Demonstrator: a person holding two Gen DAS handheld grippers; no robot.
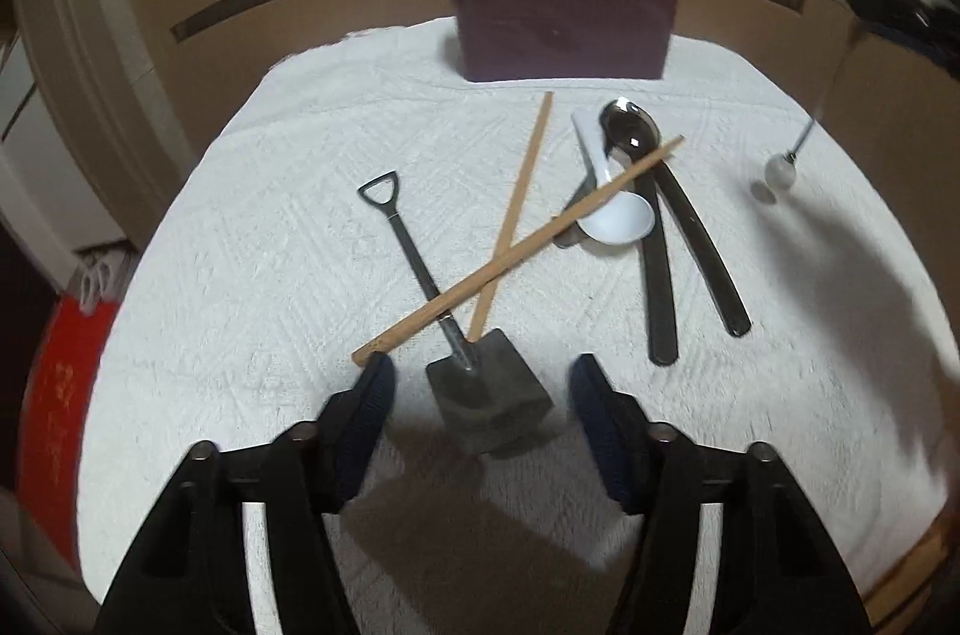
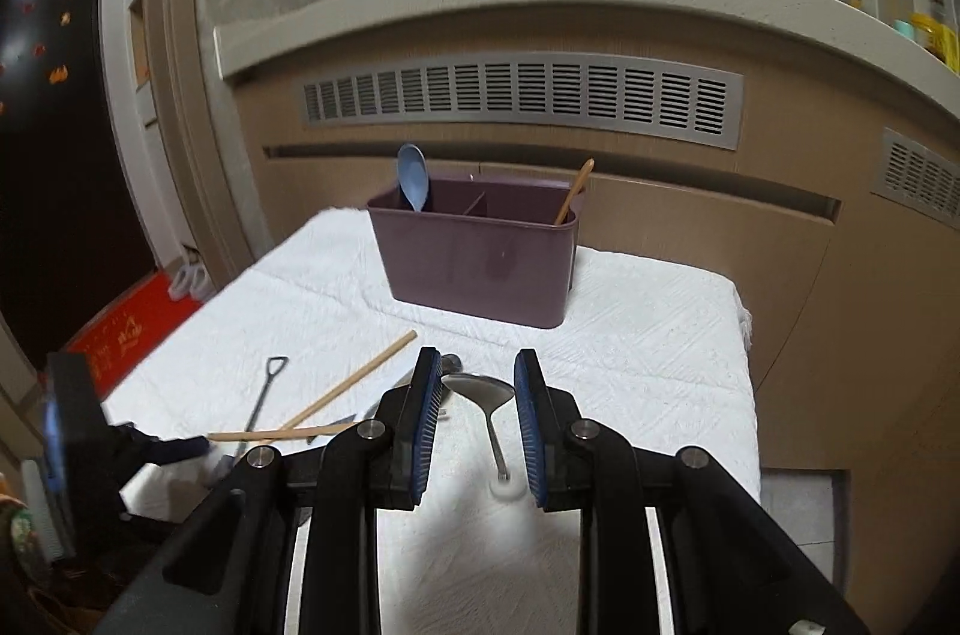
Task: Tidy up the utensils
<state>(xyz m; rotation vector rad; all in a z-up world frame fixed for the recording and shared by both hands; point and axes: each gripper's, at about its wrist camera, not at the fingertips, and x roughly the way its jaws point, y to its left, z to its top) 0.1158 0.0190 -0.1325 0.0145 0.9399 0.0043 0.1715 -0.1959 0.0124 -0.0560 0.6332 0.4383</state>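
A purple utensil caddy [image 1: 564, 23] [image 2: 480, 263] stands at the far end of the white cloth, with a blue spoon [image 2: 413, 176] and a wooden stick [image 2: 573, 191] in it. Loose on the cloth lie a shovel-shaped spoon [image 1: 474, 377], two crossed chopsticks [image 1: 516, 239], a white soup spoon [image 1: 618, 215] and two black-handled spoons [image 1: 660, 239]. My left gripper [image 1: 480, 383] is open, its fingers on either side of the shovel blade. My right gripper [image 2: 474, 413] is open around a metal spoon with a white ball end [image 2: 489, 413].
The white cloth [image 1: 270, 227] covers a small table in front of a beige cabinet with a vent grille [image 2: 522, 95]. The table's right edge [image 2: 747, 335] drops off near the caddy. A red box [image 1: 54, 407] sits on the floor at the left.
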